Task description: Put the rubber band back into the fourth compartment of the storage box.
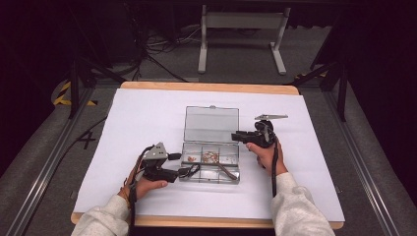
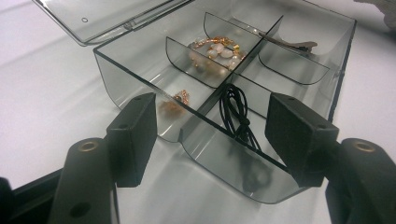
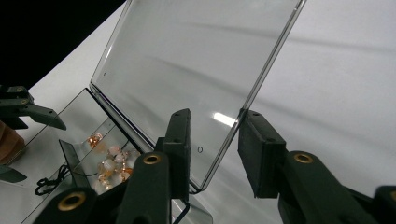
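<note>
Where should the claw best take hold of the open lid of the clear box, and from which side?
Grip the lid at its free side edge, coming in edge-on from the box's right, where the right claw already straddles it. The panel is thin, flat and raised, so probably only an edge fits between the jaws.

Your left gripper (image 1: 183, 172) and right gripper (image 1: 237, 136) are both black, each with two blocky, flat-faced jaws on thick arms. Brass-coloured rivets sit in those arms, and small screw holes dot the pads (image 2: 135, 135). Each gripper carries a grey three-cornered plate (image 1: 271, 117) on top and trails a black cable (image 1: 274, 169). You wear light grey sleeves (image 1: 297, 209), and a dark band (image 1: 126, 192) circles your left wrist.
</note>
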`<state>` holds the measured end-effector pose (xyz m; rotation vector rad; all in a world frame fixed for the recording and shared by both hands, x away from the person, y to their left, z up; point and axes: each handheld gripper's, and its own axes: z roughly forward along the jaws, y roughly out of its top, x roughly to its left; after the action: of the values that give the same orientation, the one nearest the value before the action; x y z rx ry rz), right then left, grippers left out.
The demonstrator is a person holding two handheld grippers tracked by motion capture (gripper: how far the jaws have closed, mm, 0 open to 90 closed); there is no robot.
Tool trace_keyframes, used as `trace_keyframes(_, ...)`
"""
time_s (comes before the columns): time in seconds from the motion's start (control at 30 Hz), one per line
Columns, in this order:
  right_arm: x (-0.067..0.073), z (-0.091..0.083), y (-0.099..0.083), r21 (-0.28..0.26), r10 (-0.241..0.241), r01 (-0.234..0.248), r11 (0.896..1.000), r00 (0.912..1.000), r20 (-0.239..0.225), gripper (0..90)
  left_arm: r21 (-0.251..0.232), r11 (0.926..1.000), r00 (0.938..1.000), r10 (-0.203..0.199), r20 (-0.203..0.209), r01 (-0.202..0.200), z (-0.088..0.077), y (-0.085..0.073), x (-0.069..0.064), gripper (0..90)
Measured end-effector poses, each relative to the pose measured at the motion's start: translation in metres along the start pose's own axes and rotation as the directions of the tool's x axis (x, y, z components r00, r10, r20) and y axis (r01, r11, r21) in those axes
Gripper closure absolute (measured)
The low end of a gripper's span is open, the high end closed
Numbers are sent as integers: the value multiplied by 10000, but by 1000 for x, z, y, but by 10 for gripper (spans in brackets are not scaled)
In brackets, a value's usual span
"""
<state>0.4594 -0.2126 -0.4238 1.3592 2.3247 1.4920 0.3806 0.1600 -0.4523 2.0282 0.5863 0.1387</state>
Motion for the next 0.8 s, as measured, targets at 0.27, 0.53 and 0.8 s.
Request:
trace_keyframes(0.27,3,-5,0,-203,-384,386,9990,9992,96,709,0,10000,10000,-12,-2,12,0,0,0,354)
trace_keyframes(0.53,4,-8,-1,-389,-578,582,9975,9983,103,747,1,10000,10000,-10,-11,10,0,0,0,354)
trace_keyframes(0.8,8,-12,-2,-558,-969,976,9937,9952,153,788,1,10000,10000,-23,-18,23,0,0,0,355)
